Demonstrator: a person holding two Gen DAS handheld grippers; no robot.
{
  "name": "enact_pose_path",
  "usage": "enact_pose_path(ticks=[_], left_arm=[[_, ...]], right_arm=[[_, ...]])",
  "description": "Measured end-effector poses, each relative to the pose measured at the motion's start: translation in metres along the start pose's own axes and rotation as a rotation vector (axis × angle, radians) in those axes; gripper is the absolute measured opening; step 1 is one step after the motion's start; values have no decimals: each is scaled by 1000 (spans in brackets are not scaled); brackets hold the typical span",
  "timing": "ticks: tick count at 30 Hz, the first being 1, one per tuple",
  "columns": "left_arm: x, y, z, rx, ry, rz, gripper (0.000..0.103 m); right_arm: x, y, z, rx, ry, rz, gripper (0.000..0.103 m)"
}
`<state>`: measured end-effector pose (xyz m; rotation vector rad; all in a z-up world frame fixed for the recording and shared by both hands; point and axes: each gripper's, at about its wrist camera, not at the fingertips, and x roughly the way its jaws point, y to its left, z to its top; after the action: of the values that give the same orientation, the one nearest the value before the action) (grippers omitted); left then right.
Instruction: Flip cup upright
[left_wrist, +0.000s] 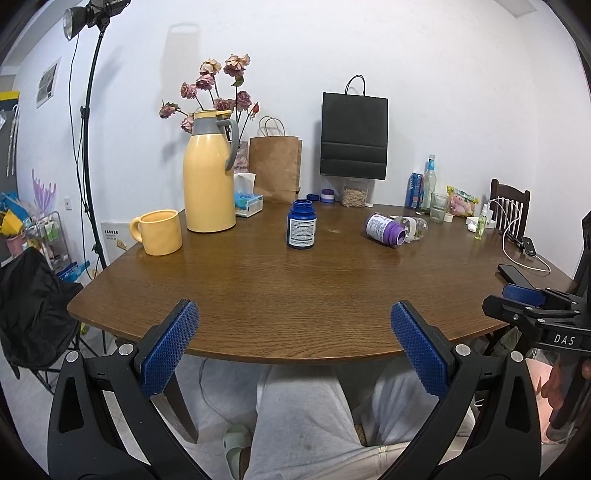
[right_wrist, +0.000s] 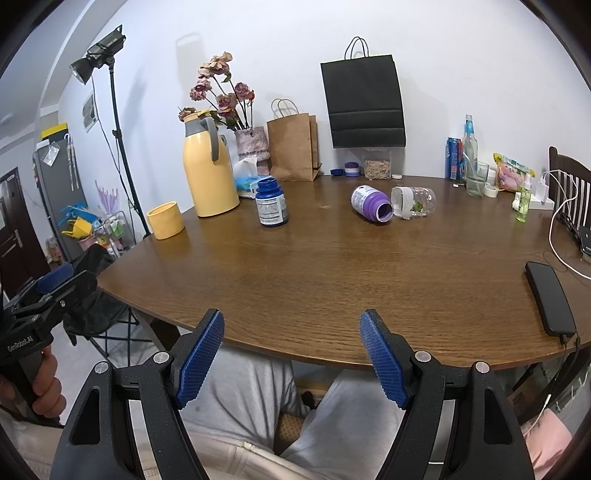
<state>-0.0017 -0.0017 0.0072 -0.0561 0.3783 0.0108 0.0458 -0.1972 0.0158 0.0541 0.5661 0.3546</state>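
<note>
A yellow mug stands on the far left of the wooden table, rim up in the left wrist view. It also shows in the right wrist view. A purple bottle lies on its side mid-table, mouth toward me, next to a clear plastic bottle also on its side; both show in the right wrist view. My left gripper is open and empty at the table's near edge. My right gripper is open and empty at the near edge too.
An upright blue bottle, a yellow thermos jug, a tissue box, paper bags, a black bag, drinks and a glass crowd the back. A black phone with cable lies at the right edge.
</note>
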Motion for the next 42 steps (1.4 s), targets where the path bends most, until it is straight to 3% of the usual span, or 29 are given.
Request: enact_pose_path(ticks=[42], left_arm=[[2, 4, -3, -3, 3, 9, 103]], right_arm=[[1, 1, -1, -1, 6, -2, 81]])
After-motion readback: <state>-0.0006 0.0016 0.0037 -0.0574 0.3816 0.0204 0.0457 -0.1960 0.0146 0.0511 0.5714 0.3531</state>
